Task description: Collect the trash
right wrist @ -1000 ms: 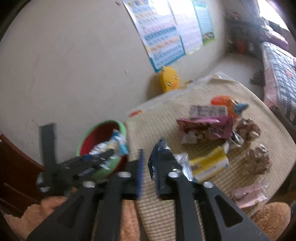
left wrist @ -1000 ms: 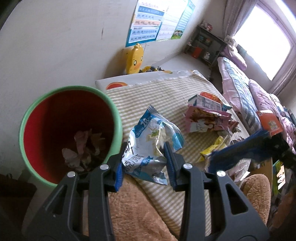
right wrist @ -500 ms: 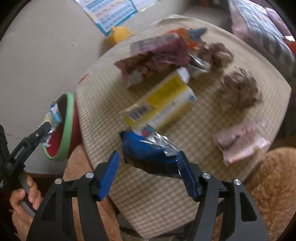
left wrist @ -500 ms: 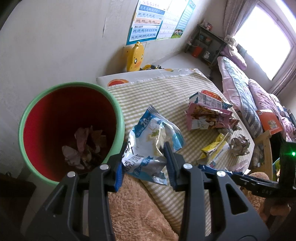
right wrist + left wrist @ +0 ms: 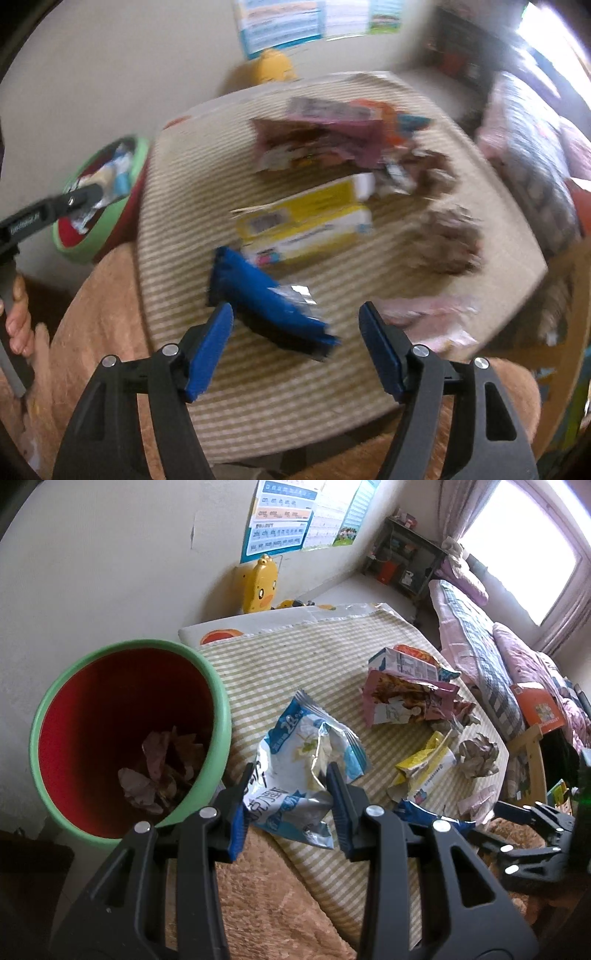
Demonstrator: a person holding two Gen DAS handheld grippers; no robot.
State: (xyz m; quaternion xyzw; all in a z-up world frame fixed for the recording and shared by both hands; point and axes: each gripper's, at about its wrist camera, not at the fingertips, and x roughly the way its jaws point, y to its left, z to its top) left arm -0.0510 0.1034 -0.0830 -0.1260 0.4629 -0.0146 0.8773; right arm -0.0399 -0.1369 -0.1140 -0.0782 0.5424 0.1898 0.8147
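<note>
Trash lies scattered over the striped table (image 5: 332, 657), with the red, green-rimmed bin (image 5: 221, 716) at its left edge. Left tool (image 5: 286, 808) clamps the blue-and-white snack bag (image 5: 306, 760) beside the bin, unchanged from a second ago. Right tool (image 5: 295, 345) has dropped toward the table and its jaws have just been opening — now wide around the dark blue wrapper (image 5: 266, 302), seemingly untouched, though blurred.

- Table (image 5: 314, 657) w/ striped green-and-cream cloth.
- Pink snack bag (image 5: 406, 701) far side, carton (image 5: 406, 661) behind it.
- Yellow box (image 5: 424, 768) mid, crumpled paper ball (image 5: 478, 757) just beside.
- Dark blue wrapper (image 5: 266, 302) near front edge (blurred).
- Pale pink wrapper (image 5: 432, 314) at right.
</note>
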